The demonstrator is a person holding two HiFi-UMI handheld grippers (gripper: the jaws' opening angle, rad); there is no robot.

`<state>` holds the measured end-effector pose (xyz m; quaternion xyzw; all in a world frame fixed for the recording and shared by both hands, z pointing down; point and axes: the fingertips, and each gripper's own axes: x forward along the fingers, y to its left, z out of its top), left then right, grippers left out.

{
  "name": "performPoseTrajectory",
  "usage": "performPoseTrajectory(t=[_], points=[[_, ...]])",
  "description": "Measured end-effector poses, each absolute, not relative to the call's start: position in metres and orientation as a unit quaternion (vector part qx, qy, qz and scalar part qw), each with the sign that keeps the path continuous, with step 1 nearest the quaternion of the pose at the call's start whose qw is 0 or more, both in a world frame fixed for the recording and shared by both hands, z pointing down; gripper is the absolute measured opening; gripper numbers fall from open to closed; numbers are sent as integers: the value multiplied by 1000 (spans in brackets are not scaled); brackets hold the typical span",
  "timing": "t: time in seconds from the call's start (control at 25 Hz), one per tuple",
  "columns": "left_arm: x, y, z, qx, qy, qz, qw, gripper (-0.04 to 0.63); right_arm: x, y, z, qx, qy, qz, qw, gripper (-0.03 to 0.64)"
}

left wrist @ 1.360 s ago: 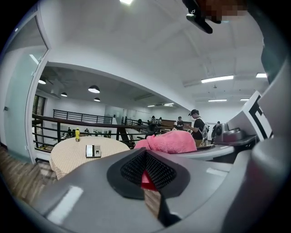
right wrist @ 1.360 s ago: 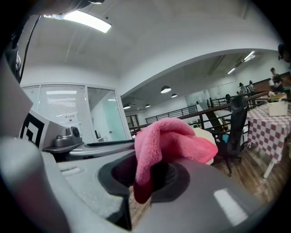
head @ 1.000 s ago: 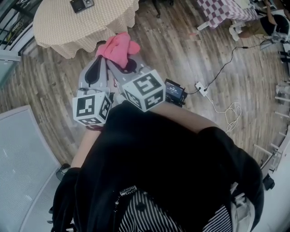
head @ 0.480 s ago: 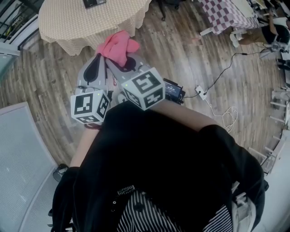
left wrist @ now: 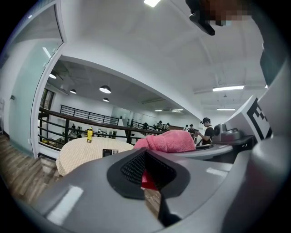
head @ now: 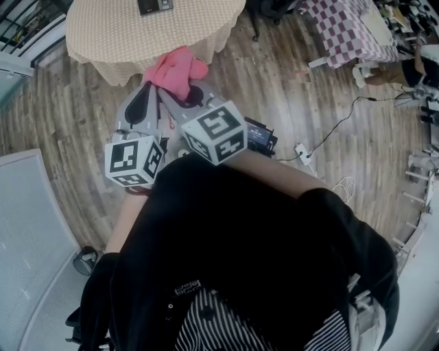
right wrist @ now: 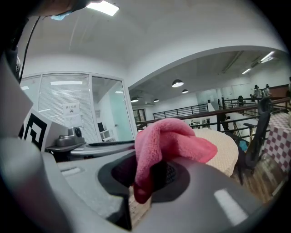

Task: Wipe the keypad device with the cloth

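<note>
The table (head: 103,34) and keypad device (head: 154,5) have shifted rightward in view.

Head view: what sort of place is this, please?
Probably a large open indoor hall, perhaps an office or café area. The signs are a wooden plank floor, a round table under a beige tablecloth, a second table with a checked cloth, and, in the left gripper view, a black railing.

Keypad device (head: 154,5) on table (head: 103,34), ahead of both tools; cloth (head: 177,70) in right tool (right wrist: 148,177), left tool (left wrist: 146,173) just beside it

Black top (head: 260,247), striped fabric (head: 219,328) below, black-and-white marker cubes (head: 134,161)
</note>
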<state>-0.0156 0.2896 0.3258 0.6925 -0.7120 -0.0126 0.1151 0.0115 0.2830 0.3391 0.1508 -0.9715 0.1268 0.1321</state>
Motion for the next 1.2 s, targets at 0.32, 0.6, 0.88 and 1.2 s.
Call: performPoseTrajectory(t=[0.32,0.6,0.88,1.2], points=[[-58,218,329,682,-723,-5,115,0,-31,211,342,139,-974,125,127,67],[-70,135,324,675,-729,1,111,0,-43,128,336,117,-977,129,124,69],[-78,72,306,656,-747,8,107,0,-51,65,317,87,-981,130,114,67],[-82,18,312,651,-749,25,119,0,-56,11,324,77,-980,151,108,67]])
